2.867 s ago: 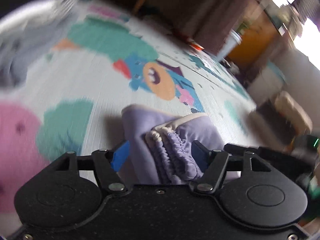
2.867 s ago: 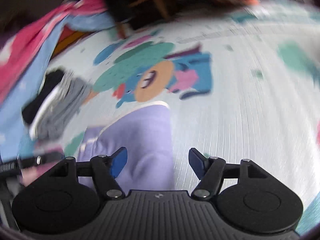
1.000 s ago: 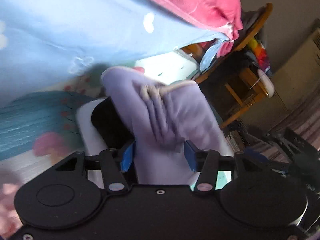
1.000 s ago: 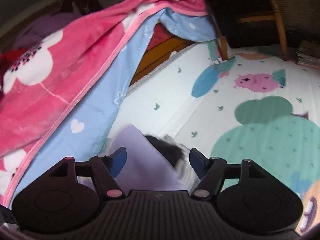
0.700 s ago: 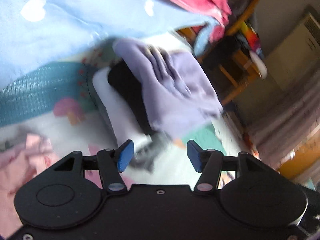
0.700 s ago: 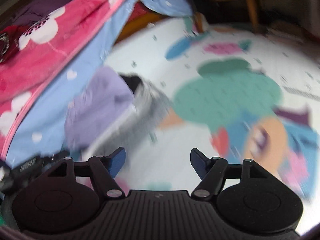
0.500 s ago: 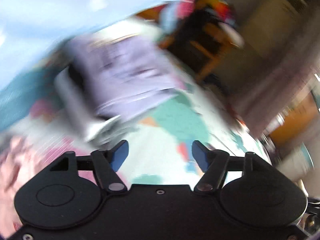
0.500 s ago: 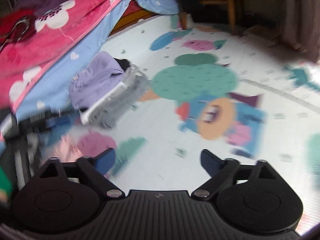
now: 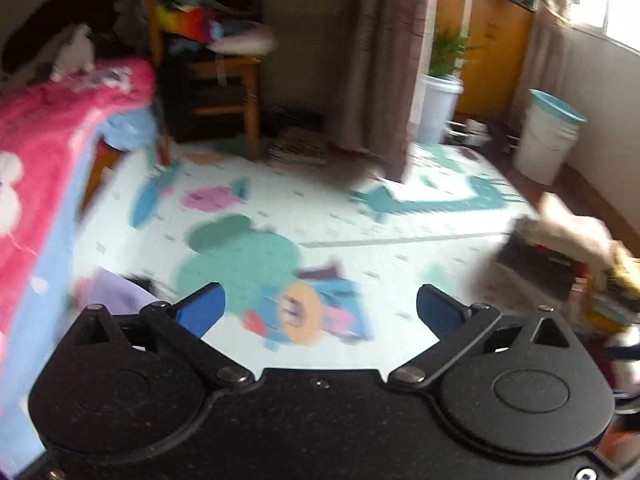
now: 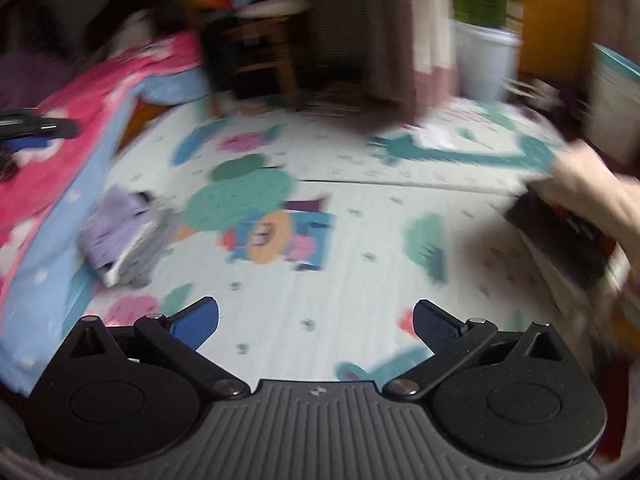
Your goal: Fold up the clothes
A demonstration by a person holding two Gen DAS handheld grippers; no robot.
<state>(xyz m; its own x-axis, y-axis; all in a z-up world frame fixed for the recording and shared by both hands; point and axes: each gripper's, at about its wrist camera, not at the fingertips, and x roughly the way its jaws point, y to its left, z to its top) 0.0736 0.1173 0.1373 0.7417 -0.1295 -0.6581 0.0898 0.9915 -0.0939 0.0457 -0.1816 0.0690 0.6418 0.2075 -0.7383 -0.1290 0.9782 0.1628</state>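
Observation:
The folded lilac garment (image 10: 114, 216) lies on top of a stack of folded clothes (image 10: 138, 254) at the left of the play mat, next to the blanket. Its corner also shows in the left wrist view (image 9: 116, 294), behind the left finger. My left gripper (image 9: 318, 310) is open and empty above the mat. My right gripper (image 10: 316, 322) is open and empty, well to the right of the stack. A pile of unfolded clothes (image 10: 576, 220) sits at the right edge, also in the left wrist view (image 9: 568, 240). Both views are motion-blurred.
A pink and blue blanket (image 9: 36, 168) hangs over the bed at the left. A wooden chair (image 9: 224, 80), a curtain (image 9: 380, 60), a potted plant (image 9: 442, 92) and a white bucket (image 9: 546, 136) stand at the back. The cartoon play mat (image 10: 360, 240) covers the floor.
My left gripper let go of the lilac garment on the stack and opened wide. Both grippers swung right and back, away from the stack, toward the middle of the mat.

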